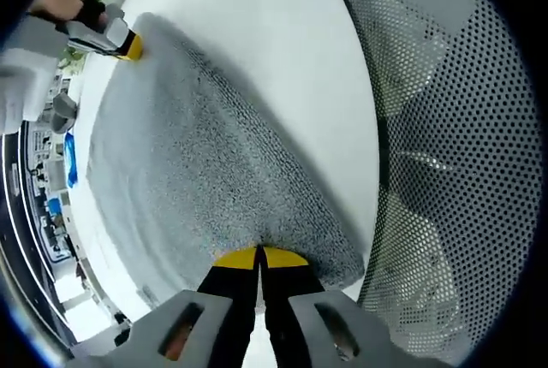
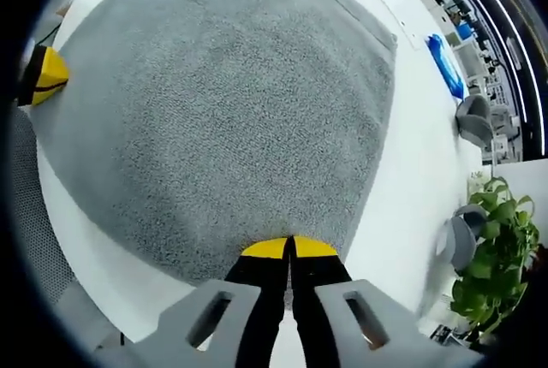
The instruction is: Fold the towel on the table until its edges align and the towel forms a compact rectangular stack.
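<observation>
On the white table (image 2: pixel 411 171), both grippers, left gripper (image 1: pixel 259 257) and right gripper (image 2: pixel 289 248), seemingly pinch the grey towel's (image 2: pixel 223 103) edge.

Bright, even light all over, and the white table (image 1: pixel 282 51) runs close to blown out in the left gripper view, nearly featureless. The towel (image 2: pixel 223 103) keeps crisp pile texture in the middle of both views, sharp focus there. A thin soft shadow sits under its edge along the table. No hard glare spots. Fisheye bending is strong: straight lines curve hard toward the rim, and the plant (image 2: pixel 492 248) and the mesh chair (image 1: pixel 454 145) smear and soften at the edges. Slight blur low down on the near claw bodies.
</observation>
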A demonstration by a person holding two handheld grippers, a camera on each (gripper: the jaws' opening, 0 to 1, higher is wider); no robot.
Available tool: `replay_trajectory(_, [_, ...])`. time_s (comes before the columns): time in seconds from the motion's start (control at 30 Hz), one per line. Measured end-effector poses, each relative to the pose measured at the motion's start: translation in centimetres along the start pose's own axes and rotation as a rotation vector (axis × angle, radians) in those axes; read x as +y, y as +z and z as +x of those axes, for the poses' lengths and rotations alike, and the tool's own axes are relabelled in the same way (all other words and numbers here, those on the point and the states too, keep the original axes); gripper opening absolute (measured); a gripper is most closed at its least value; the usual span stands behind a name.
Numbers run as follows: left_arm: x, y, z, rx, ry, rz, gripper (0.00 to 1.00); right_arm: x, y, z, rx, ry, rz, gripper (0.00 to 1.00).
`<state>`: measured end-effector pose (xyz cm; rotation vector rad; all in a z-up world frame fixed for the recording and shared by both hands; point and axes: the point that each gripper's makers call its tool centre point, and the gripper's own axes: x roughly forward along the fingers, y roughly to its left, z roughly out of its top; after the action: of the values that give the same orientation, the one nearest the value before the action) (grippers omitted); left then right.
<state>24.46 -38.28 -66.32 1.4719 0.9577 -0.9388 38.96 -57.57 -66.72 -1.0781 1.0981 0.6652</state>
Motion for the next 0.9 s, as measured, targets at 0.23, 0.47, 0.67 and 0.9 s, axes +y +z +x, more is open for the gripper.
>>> replay_trajectory(0.23, [0.0, -0.4, 0.1, 0.034, -0.016, 0.005, 0.01, 0.4, -0.2, -0.3, -0.021, 0.014, 0.002, 0.0])
replay_trajectory(0.47, [0.2, -1.2, 0.2, 0.044, -0.03, -0.023, 0.01, 1.2, -0.5, -0.6, -0.038, 0.038, 0.059, 0.0])
replay_trajectory(0.67, [0.1, -1.3, 0.2, 0.044, -0.023, -0.049, 0.01, 1.5, -0.6, -0.8, -0.042, 0.032, 0.052, 0.0])
replay_trajectory(0.9, [0.5, -2.3, 0.3, 0.083, -0.007, -0.123, 0.01, 2.1, -0.7, -1.1, -0.074, 0.038, 0.095, 0.0])
